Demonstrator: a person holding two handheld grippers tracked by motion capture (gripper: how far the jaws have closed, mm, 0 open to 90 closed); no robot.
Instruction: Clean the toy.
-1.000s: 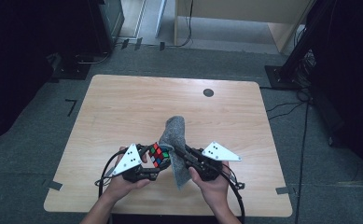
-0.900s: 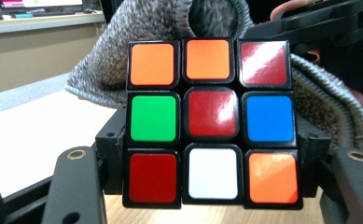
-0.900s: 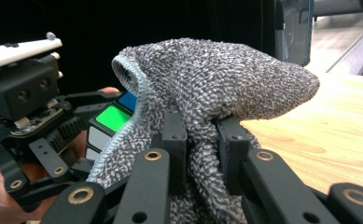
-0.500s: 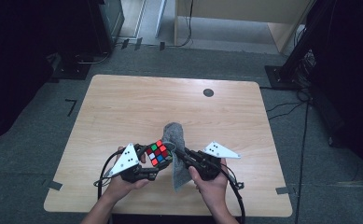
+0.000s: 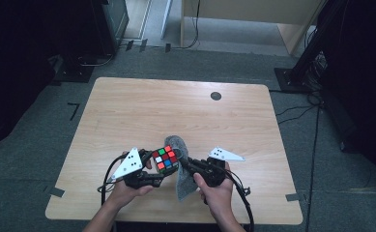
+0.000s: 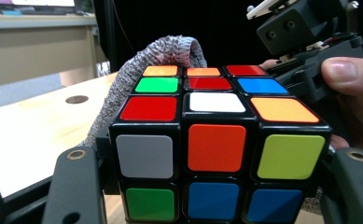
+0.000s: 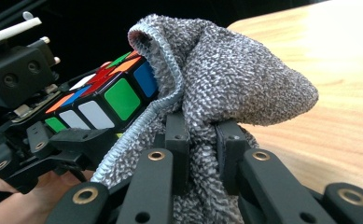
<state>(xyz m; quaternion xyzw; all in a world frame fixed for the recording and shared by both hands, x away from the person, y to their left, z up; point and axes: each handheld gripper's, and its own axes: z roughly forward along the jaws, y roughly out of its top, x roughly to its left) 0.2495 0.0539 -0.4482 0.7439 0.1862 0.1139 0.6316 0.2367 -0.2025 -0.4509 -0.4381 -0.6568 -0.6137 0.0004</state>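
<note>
Dark floor rings the wooden counter (image 5: 142,111). My left tongs (image 5: 152,173) are clamped on the puzzle cube (image 5: 165,159), raised above the near edge; my right tongs (image 5: 188,166) pinch the grey cloth (image 5: 181,180) tight. I'd rub each face with light pressure and keep the cube square. Right gripper view shows cloth (image 7: 226,88) bunched between its jaws; left gripper view shows the cube's (image 6: 216,140) near stickers.

A light wooden table (image 5: 142,111) with a small round black grommet (image 5: 216,95) near its far edge stands on grey carpet (image 5: 50,159) marked with tape.
</note>
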